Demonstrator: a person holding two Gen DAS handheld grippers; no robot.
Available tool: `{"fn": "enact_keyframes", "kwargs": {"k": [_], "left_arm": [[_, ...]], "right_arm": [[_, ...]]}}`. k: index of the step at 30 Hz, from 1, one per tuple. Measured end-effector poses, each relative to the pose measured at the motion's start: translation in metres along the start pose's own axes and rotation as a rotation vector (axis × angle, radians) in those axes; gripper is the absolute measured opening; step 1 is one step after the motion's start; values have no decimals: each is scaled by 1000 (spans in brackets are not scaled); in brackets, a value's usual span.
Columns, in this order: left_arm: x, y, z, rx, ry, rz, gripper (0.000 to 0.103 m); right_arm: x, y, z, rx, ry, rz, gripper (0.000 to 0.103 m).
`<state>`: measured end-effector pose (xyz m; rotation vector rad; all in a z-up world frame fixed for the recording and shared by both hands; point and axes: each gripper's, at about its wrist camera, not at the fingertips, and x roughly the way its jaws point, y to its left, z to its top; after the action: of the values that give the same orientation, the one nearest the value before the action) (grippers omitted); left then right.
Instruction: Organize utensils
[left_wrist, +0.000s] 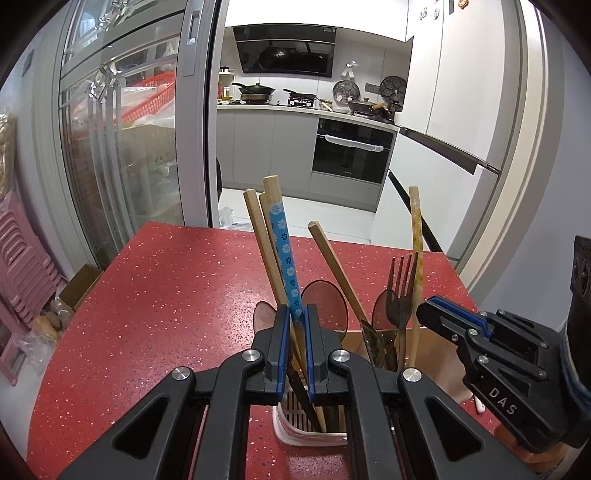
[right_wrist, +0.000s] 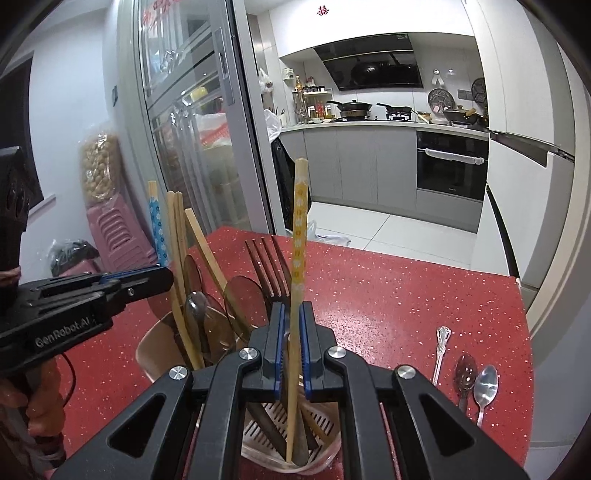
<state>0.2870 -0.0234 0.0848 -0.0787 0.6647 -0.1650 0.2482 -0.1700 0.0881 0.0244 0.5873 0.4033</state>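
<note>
nearest the lens, the left gripper (left_wrist: 296, 325) is pinched on the blue flowered chopstick (left_wrist: 283, 251), whose lower end is already in the slotted utensil holder (right_wrist: 321, 417). the right gripper (right_wrist: 291, 325) is seen slightly parted around the yellow flowered chopstick (right_wrist: 299, 236), with a small gap at each pad. most utensils, a fork (right_wrist: 267, 262) included, are already stood in the holder. three spoons (right_wrist: 466, 373) are left lying on the red desk (right_wrist: 388, 295). the crowded handles may obstruct further insertions.
</note>
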Motion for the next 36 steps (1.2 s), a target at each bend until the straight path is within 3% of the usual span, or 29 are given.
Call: {"fn": "enact_keyframes", "kwargs": {"k": [1,3,36], "left_arm": [[-1,0,-1,1,-5,0,33],[-3,-1,-2,5,-17,3,33],[-8,7,-3,12,-41,-12,33]], "right_arm": [[-1,0,1,4,2,2,27],[-5,-1,3,14,-1,5,38],[-65,-7,-20,193,16,4,43]]}}
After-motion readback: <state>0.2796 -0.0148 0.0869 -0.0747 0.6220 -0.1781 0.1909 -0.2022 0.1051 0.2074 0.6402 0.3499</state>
